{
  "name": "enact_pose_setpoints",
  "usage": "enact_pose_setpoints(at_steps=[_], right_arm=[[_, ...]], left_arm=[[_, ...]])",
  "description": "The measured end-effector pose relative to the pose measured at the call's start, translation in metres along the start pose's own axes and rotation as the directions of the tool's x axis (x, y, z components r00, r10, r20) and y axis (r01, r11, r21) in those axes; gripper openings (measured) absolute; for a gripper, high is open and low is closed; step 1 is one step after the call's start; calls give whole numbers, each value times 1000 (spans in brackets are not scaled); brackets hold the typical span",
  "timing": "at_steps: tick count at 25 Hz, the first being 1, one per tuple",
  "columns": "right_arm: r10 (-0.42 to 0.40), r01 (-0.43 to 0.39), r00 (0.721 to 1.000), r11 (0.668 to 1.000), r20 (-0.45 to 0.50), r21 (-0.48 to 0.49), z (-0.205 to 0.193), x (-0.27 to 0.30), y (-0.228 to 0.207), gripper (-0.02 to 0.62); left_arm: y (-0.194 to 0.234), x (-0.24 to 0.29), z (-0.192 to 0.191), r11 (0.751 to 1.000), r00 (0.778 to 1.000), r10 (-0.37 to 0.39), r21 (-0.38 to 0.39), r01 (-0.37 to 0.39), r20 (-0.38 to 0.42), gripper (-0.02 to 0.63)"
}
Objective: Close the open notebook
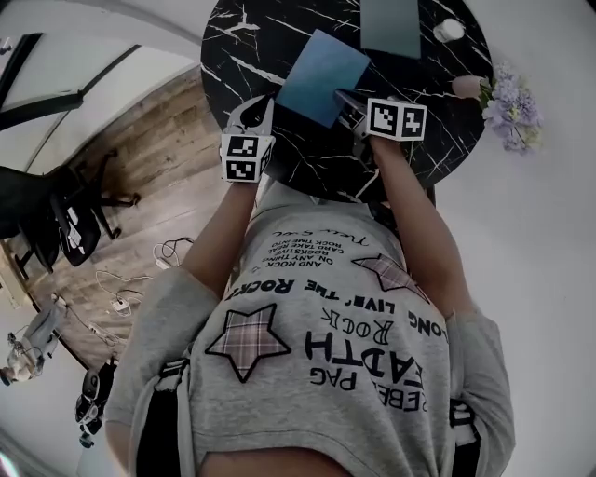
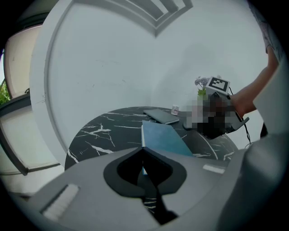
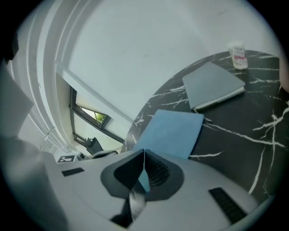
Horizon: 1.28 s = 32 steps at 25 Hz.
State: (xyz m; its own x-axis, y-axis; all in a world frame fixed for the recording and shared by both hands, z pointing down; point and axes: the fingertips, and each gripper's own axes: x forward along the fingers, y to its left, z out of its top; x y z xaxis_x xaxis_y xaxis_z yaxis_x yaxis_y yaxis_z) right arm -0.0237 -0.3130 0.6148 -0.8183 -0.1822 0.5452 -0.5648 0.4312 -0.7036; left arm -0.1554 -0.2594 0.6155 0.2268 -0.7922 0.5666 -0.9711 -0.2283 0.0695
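Note:
A blue notebook [image 1: 321, 74] lies flat with its cover down on the round black marble table [image 1: 242, 37]. Its white page edge shows in the left gripper view [image 2: 162, 137], and it also appears in the right gripper view [image 3: 174, 133]. My left gripper [image 1: 256, 110] hangs just off the notebook's near left corner, with its jaws together and nothing between them [image 2: 143, 151]. My right gripper [image 1: 346, 101] is at the notebook's near right corner, shut and empty [image 3: 143, 153].
A closed grey-green notebook [image 1: 391, 26] lies behind the blue one. A small white bottle [image 1: 449, 30] stands at the back right. Pale purple flowers [image 1: 512, 107] sit at the table's right edge. The white wall is close behind the table.

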Motion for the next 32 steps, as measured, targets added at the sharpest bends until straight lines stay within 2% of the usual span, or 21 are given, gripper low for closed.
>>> enact_pose_setpoints(at_steps=[7,12,16,20,22,25,32], right_arm=[[71,-65,985,997,158,-40,46,-60,30,14],[110,-60,941,985,319,-164,78,-108,56,14],[110,-13,906,972,408,-234,90,-146,70,14],[97,71,854,952,510,-299,99,-188,83,14],[84,122,828,938,554,-325,104,-208,87,14],[70,179,793,923,605,-341,107,-236,93,14],[35,308,721,879,693,-365,109,-292,112,14]], left_arm=[[-10,-2,40,1000,996,-24,-4,24,83,9],[-27,-7,76,998,987,-56,-8,58,150,9],[-37,-18,113,997,971,-75,13,74,228,9],[-40,-35,146,997,950,-72,1,75,304,9],[-42,-44,162,997,937,-74,20,71,341,9],[-47,-59,183,996,918,-82,49,68,388,9],[-56,-93,221,995,877,-95,47,83,472,9]])
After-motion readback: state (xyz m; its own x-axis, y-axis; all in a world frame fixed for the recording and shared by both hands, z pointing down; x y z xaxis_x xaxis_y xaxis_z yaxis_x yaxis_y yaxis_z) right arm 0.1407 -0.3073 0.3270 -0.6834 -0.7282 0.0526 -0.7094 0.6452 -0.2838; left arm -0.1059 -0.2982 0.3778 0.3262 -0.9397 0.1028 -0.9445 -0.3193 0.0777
